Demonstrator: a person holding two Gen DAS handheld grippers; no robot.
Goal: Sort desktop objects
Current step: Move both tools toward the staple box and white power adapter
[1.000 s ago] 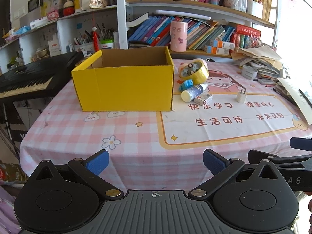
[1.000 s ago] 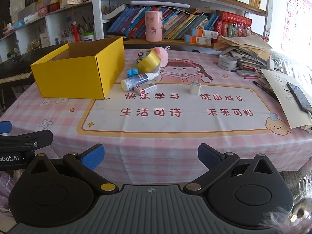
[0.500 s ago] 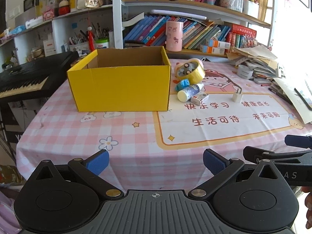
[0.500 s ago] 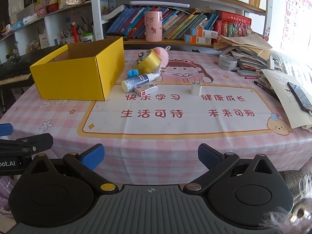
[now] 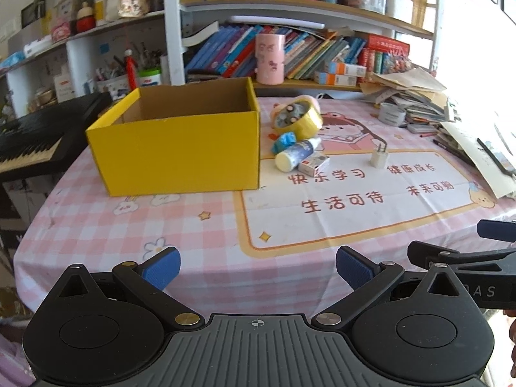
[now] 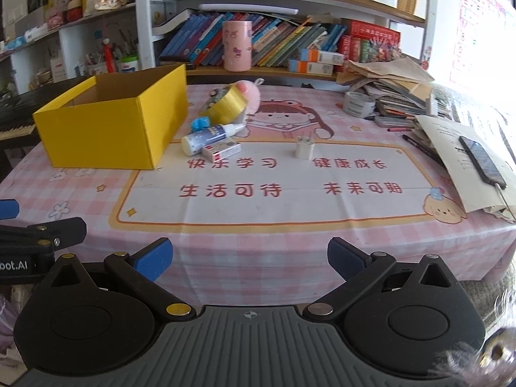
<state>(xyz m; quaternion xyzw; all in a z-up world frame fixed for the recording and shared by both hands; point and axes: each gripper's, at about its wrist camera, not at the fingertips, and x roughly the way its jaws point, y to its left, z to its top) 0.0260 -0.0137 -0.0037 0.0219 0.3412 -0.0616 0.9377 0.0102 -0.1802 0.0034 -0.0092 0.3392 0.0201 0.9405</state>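
Observation:
An open yellow cardboard box stands on the pink checked tablecloth. Right of it lie a yellow tape roll, a small blue item, a white spray bottle, a small eraser box and a white charger plug. My left gripper hangs open at the table's near edge, far from them. My right gripper is open too, beside the left one, nothing between its fingers.
Bookshelves with books and a pink cup rise behind the table. A stack of papers, a grey tape roll, pens and a phone crowd the right side. A black keyboard stands left of the table.
Both grippers have drifted slightly forward toward the table; the left view has shifted so the box sits a little more to the left. Nothing on the table moved.

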